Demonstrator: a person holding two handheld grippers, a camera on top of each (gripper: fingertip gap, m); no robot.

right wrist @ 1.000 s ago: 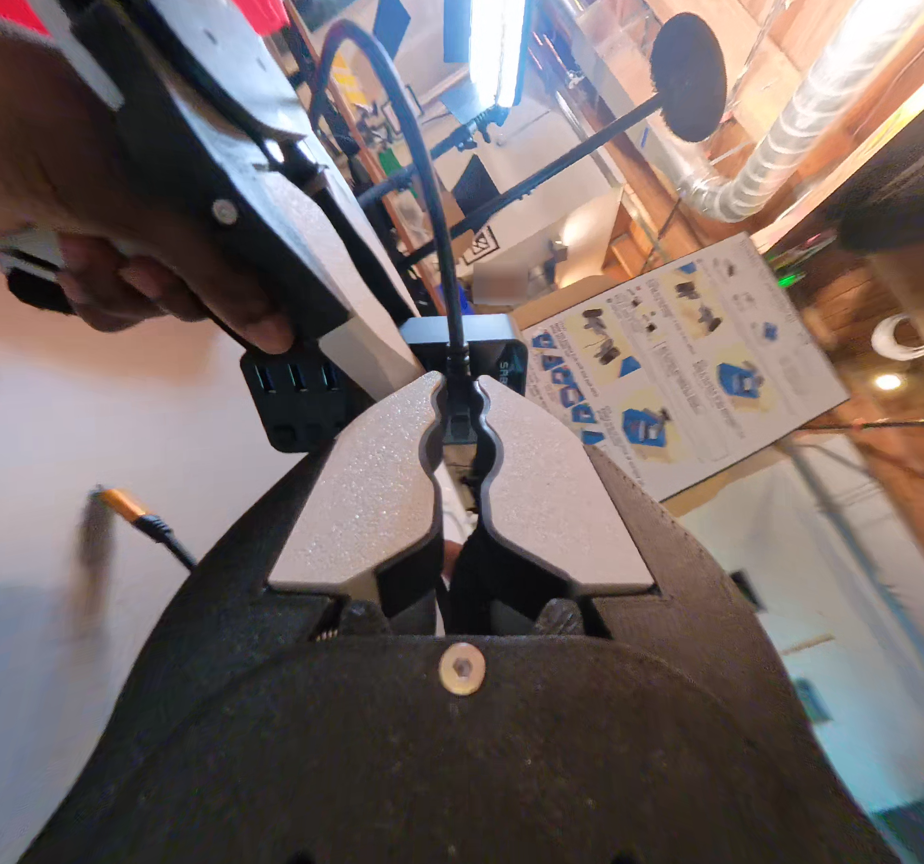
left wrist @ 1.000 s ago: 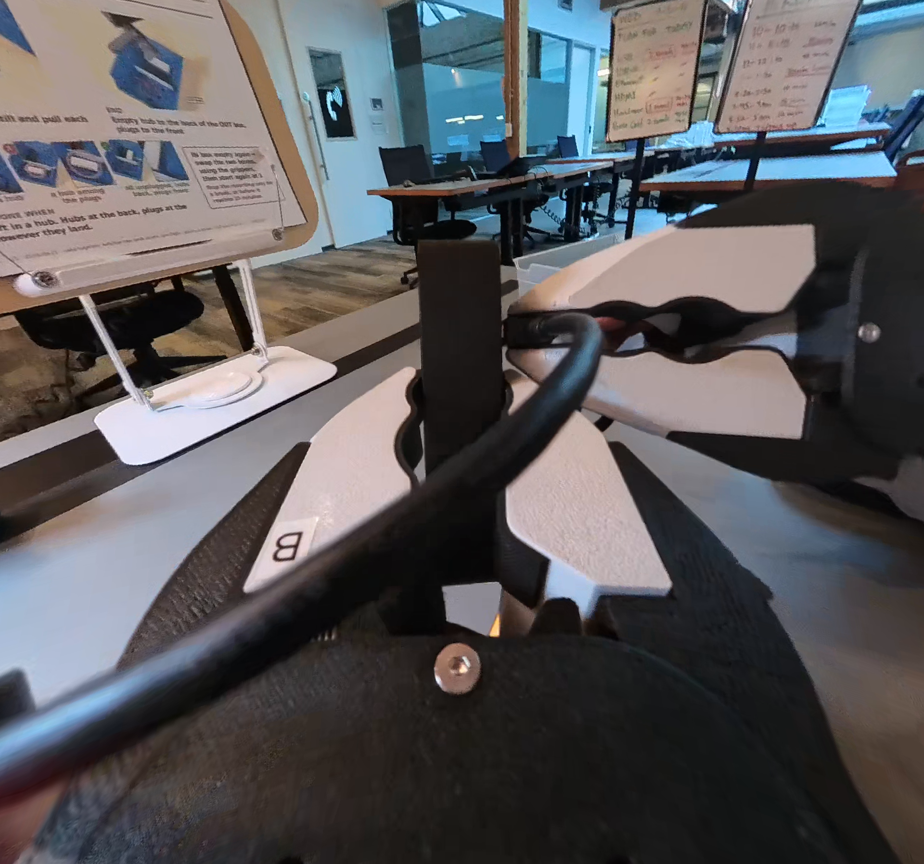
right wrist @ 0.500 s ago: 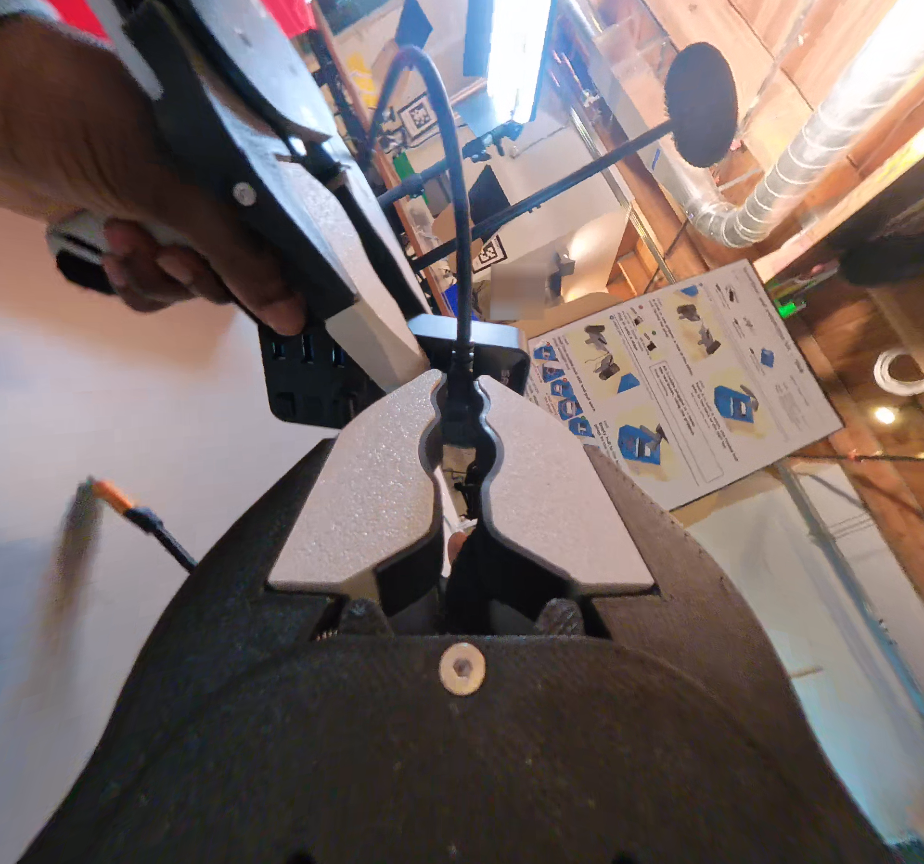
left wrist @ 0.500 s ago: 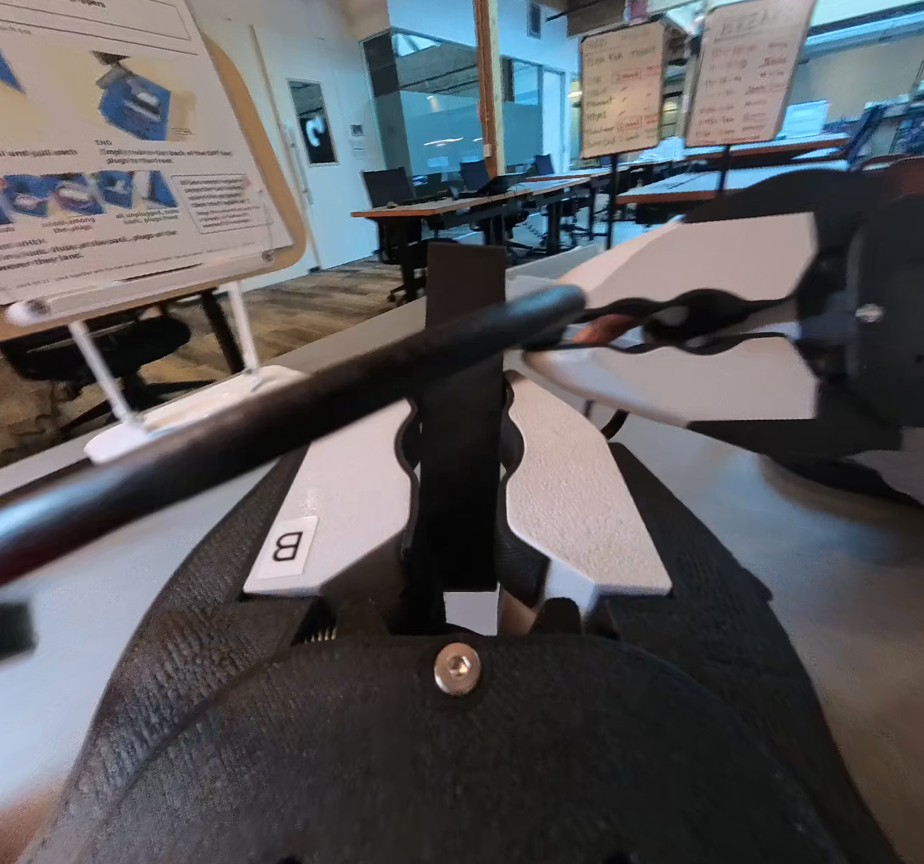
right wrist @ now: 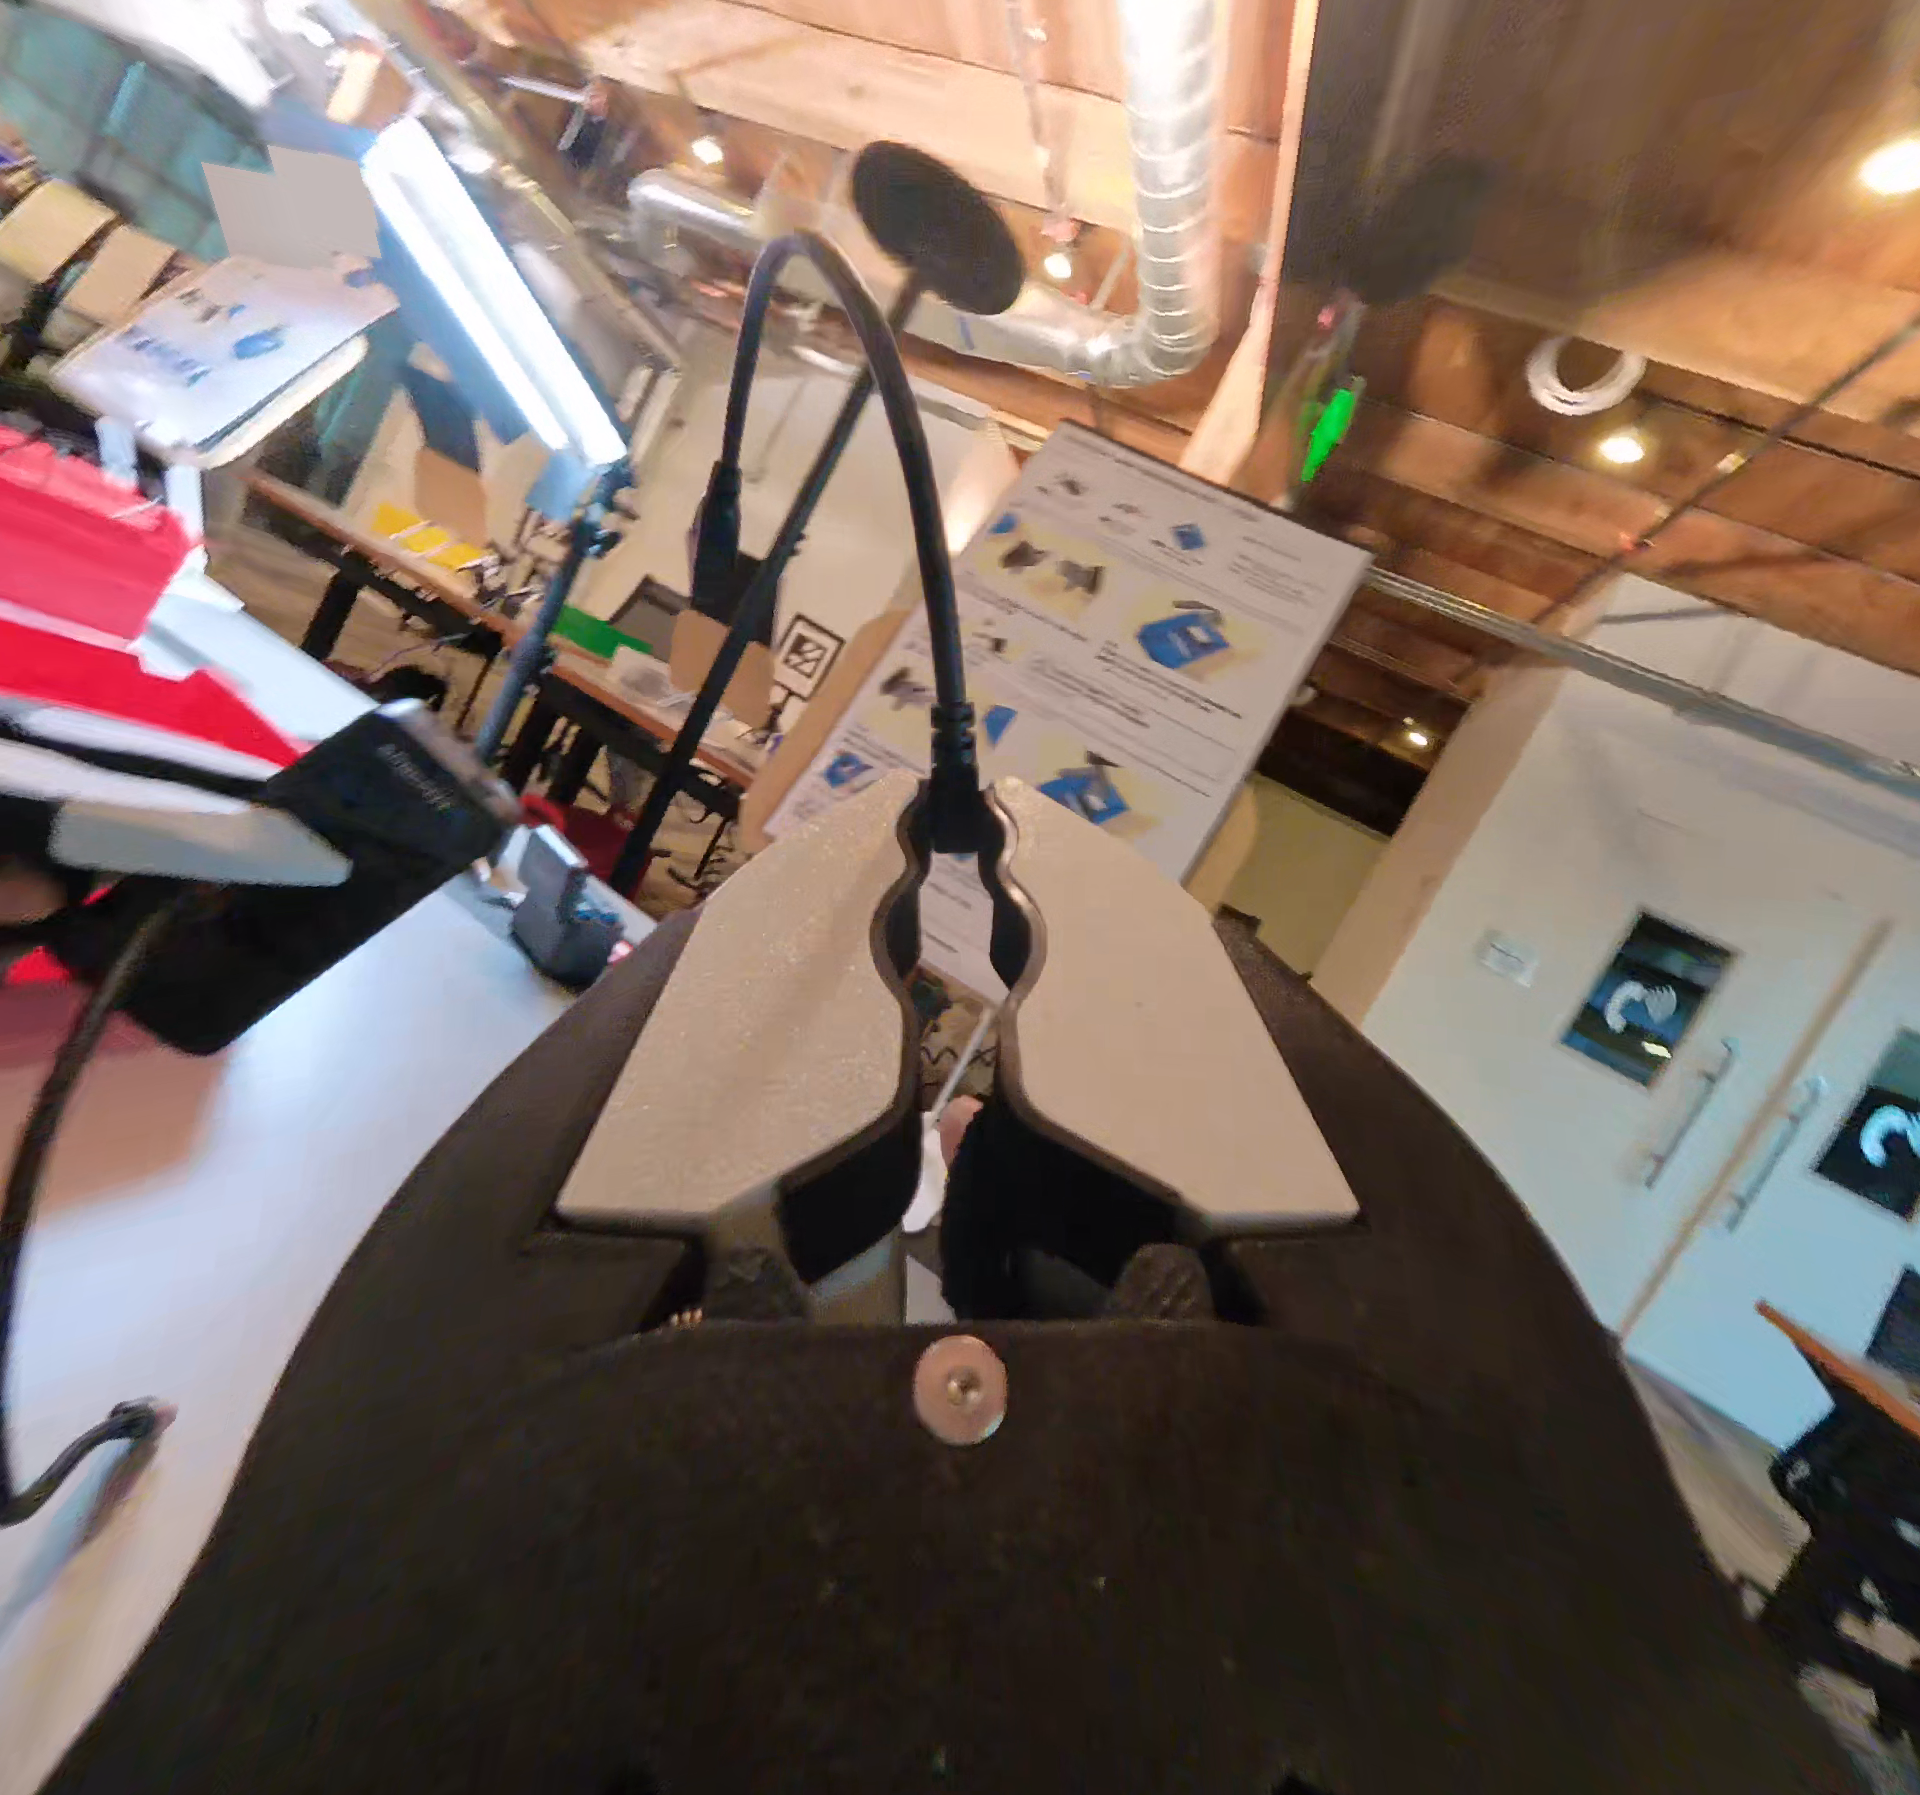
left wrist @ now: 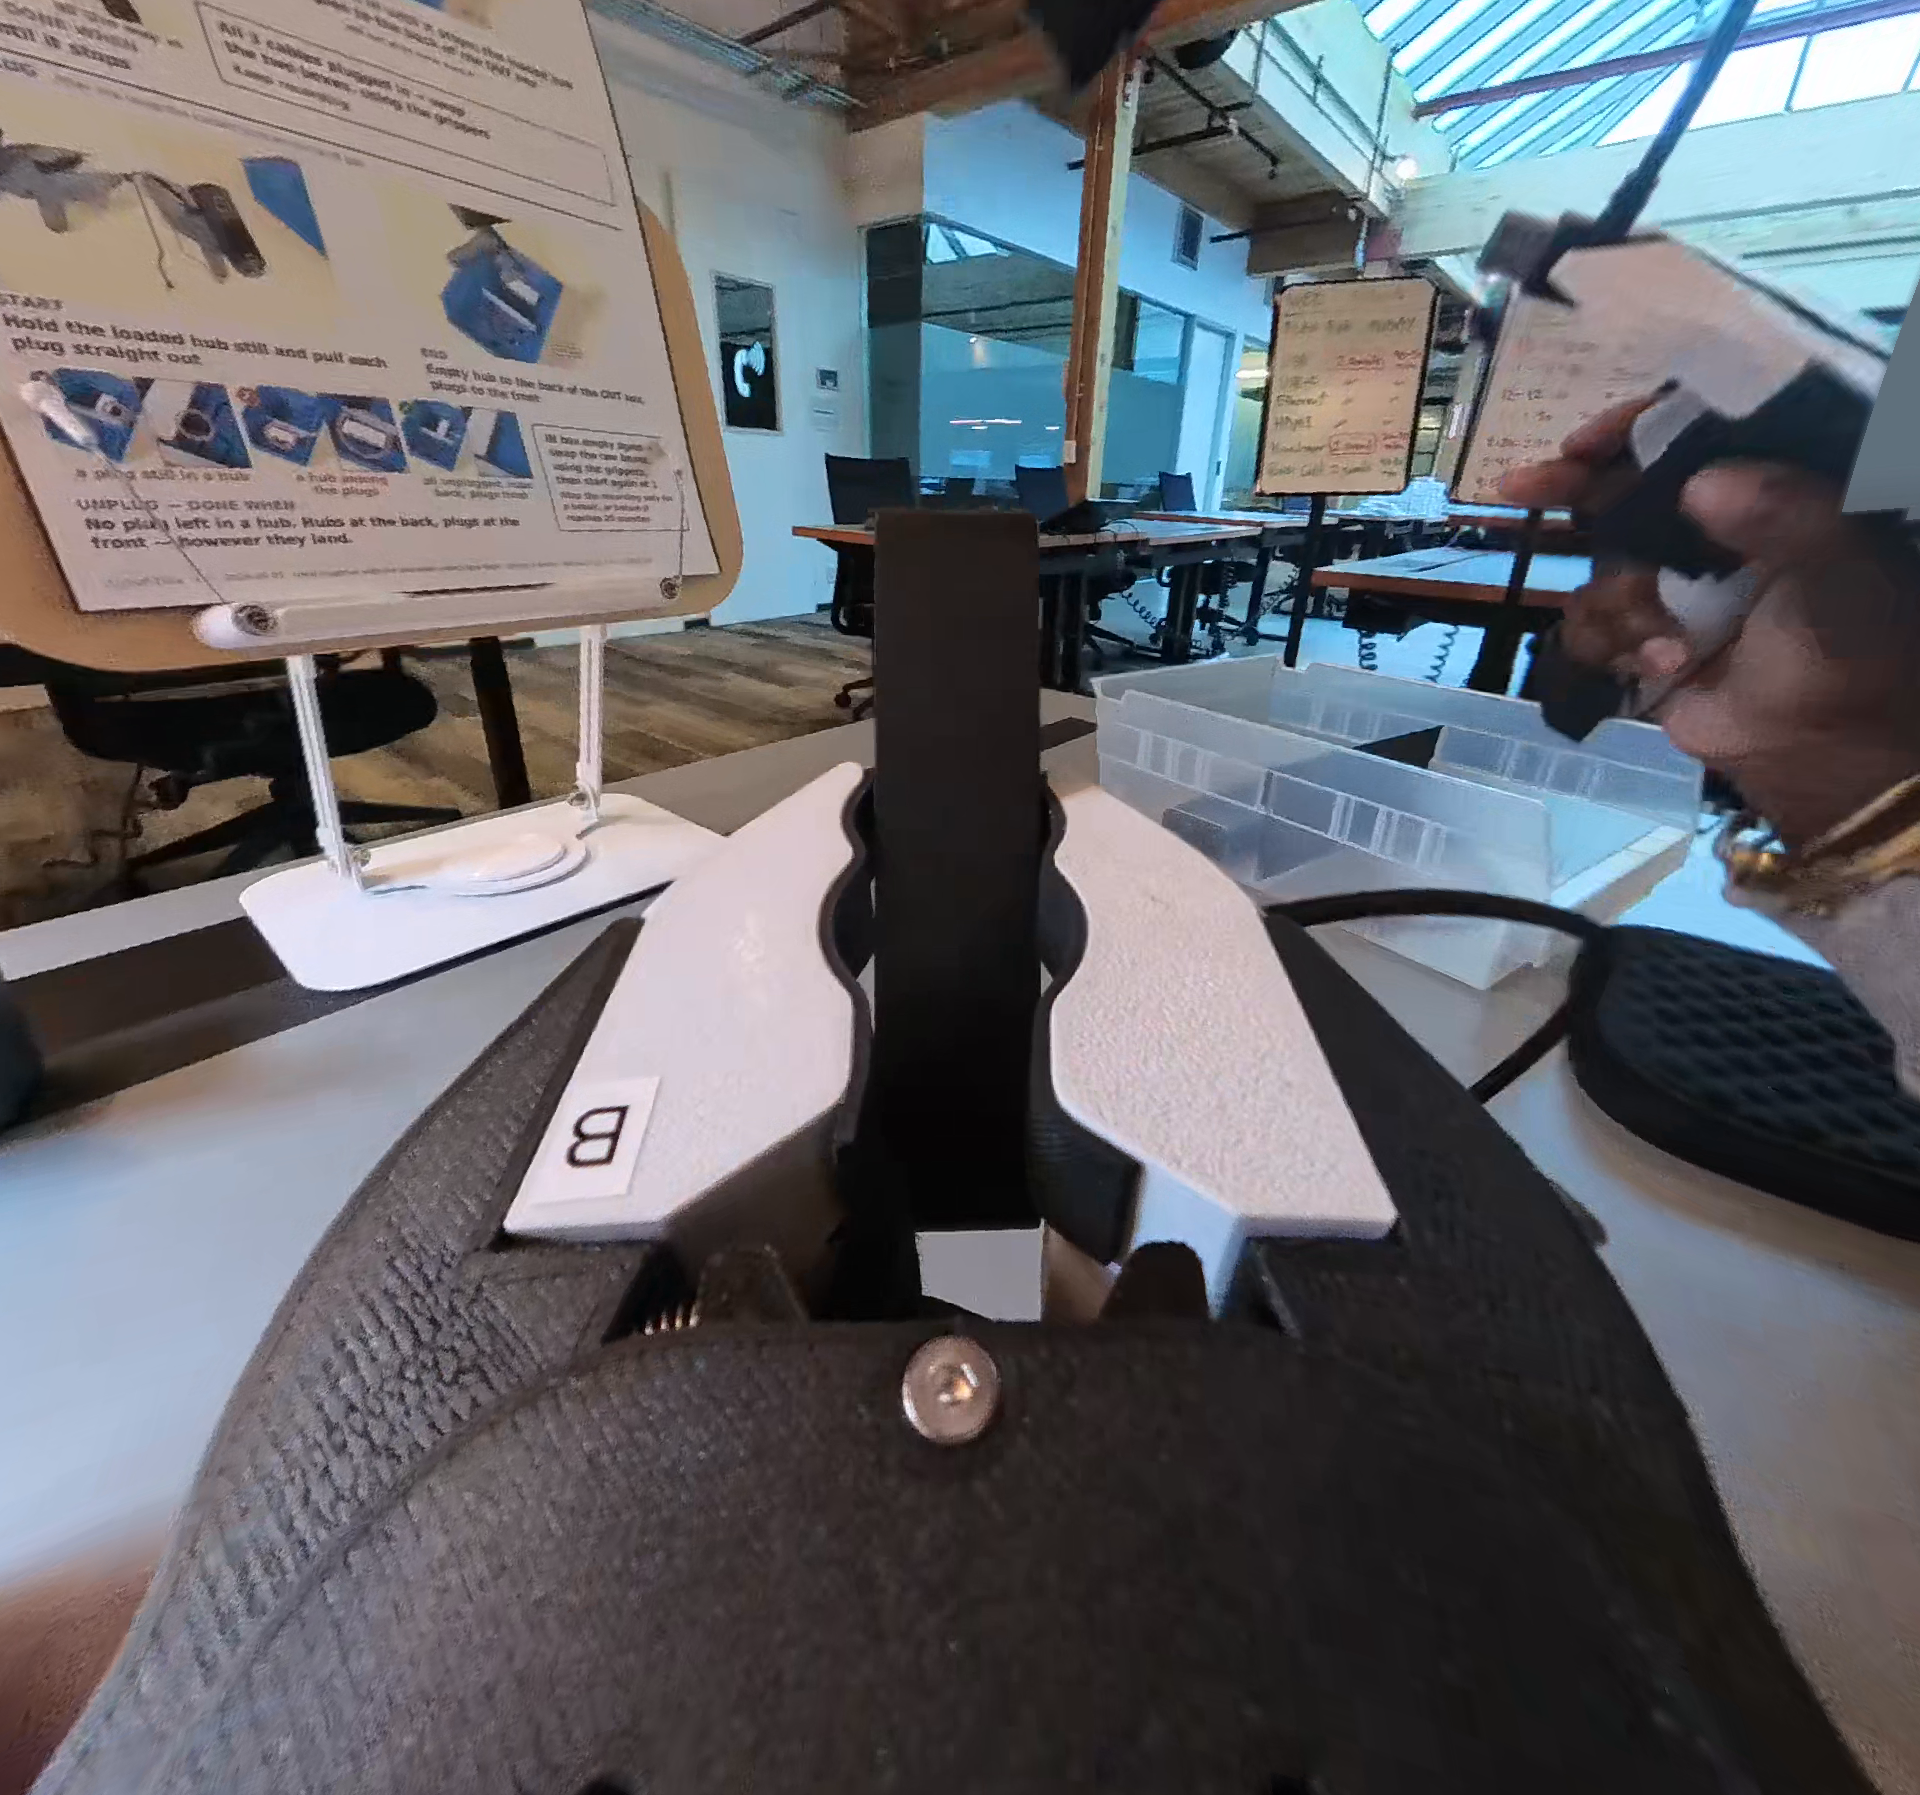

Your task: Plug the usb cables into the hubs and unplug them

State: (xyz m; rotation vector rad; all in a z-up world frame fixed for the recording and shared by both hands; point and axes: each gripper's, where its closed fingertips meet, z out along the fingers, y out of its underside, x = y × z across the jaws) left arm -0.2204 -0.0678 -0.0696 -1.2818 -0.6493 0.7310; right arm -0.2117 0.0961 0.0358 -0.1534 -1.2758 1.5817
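Note:
My left gripper [left wrist: 956, 795] is shut on a black USB hub [left wrist: 956, 644] and holds it upright above the grey table [left wrist: 208, 1226]. My right gripper [right wrist: 956, 800] is shut on the plug of a black USB cable [right wrist: 920, 457]. The cable arcs up and its far end hangs free [right wrist: 717, 540]. In the left wrist view the right gripper [left wrist: 1538, 275] is up at the right, held by a hand, well apart from the hub. In the right wrist view the hub [right wrist: 384, 800] sits at the left in the left gripper [right wrist: 301, 815].
A clear plastic divided bin [left wrist: 1403, 789] stands on the table behind the hub. An instruction board on a white stand [left wrist: 343, 291] is at the back left. A black cable [left wrist: 1455, 914] lies in front of the bin. A small dark device [right wrist: 566, 914] sits on the table. The grippers' ends are close to 20 centimetres from one another.
The right gripper has pulled the plug out of the hub and risen up and away to the right. The cable no longer crosses the left gripper. The left gripper still holds the hub.

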